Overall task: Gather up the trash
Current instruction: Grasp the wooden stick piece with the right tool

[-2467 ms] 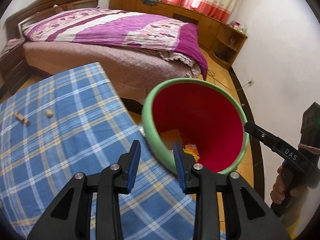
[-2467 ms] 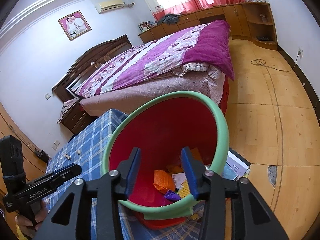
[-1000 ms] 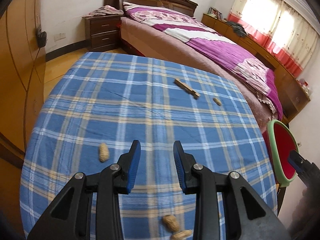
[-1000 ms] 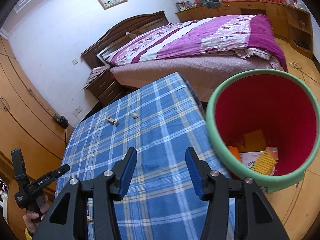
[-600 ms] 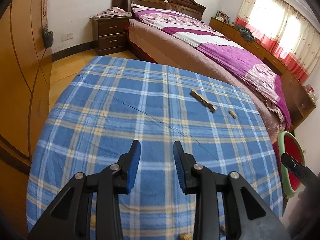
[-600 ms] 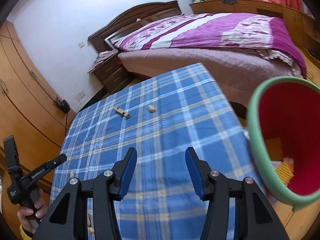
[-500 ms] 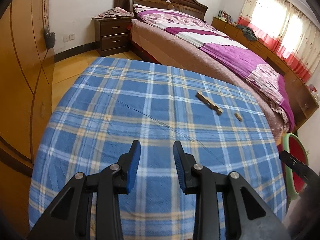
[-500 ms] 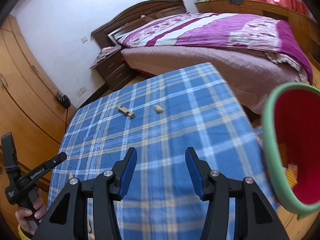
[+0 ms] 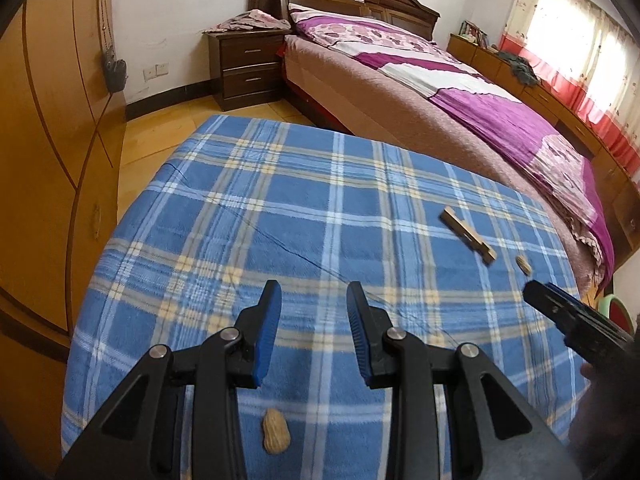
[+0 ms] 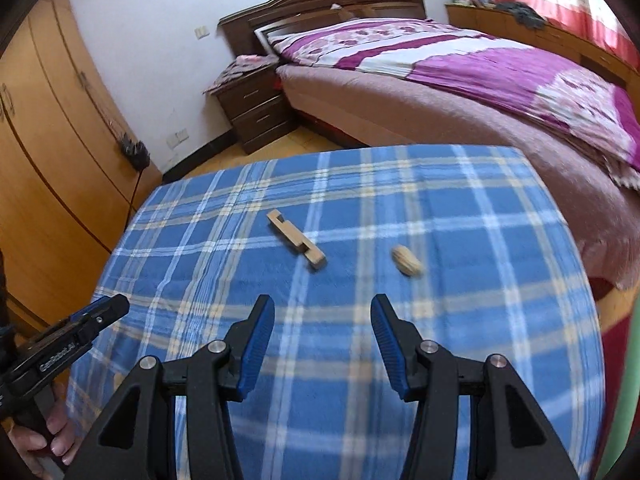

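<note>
Right hand-held gripper [image 10: 322,322] before wooden clip [image 10: 296,245], lengthwise far-left to near-right.

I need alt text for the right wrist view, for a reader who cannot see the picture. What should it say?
The right tool hangs open and empty over a table with a blue plaid cloth, where a wooden clothespin and a peanut lie ahead of it. The left tool enters at lower left; a bed with a purple cover stands behind.

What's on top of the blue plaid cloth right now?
On the blue plaid cloth lie a wooden clothespin, one peanut beside it, and another peanut under the left gripper. Whatever sits beneath the gripper bodies is hidden.
</note>
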### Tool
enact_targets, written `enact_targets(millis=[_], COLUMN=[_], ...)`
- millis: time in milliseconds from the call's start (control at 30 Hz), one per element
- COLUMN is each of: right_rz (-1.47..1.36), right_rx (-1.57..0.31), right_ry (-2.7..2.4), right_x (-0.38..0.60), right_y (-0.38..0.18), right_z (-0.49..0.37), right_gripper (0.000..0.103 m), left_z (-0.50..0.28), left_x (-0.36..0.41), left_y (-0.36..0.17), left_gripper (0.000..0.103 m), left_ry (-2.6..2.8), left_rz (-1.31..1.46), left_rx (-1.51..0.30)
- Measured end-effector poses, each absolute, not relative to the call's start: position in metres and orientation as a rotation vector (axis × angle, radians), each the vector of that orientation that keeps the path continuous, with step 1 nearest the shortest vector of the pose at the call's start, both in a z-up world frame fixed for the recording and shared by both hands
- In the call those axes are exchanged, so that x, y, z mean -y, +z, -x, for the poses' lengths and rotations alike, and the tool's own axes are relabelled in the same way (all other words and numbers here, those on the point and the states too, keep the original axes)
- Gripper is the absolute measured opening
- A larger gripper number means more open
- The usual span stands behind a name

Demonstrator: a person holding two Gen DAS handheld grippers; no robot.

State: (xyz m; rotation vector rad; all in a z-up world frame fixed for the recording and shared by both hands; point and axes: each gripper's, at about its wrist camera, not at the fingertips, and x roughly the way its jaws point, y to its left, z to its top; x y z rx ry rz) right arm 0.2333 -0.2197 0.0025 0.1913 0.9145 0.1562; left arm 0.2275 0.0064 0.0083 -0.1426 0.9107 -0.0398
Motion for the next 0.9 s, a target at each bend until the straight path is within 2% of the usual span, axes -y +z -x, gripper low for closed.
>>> enact_targets(millis=[433, 600, 667, 733, 900], right_rz=[-0.063, -0.032, -0.024, -0.026, -0.053], right_rx=[-0.944, -0.934, -0.935, -0.935, -0.943], right_ry=[0.188, 0.173, 0.156, 0.153, 0.154], right_x=[0.187, 0.182, 0.183, 0.186, 0.192], right_y=[-0.022, -0.023, -0.023, -0.023, -0.023], right_z=[-0.293, -0.296, -0.297, -0.296, -0.291], right_gripper=[0.052, 0.035, 0.022, 0.014, 0.013], left_z=[-0.239, -0.239, -0.238, -0.236, -0.23], left_x=[-0.021, -0.023, -0.022, -0.022, -0.02], left_y=[-0.002, -0.002, -0.002, -0.001, 0.002], left_gripper=[0.034, 0.034, 0.034, 0.034, 0.034], left_ry=[-0.003, -0.005, -0.009, -0.014, -0.022], left_rz=[0.192, 0.196, 0.198, 0.2, 0.204], left_rx=[-0.921, -0.921, -0.921, -0.92, -0.914])
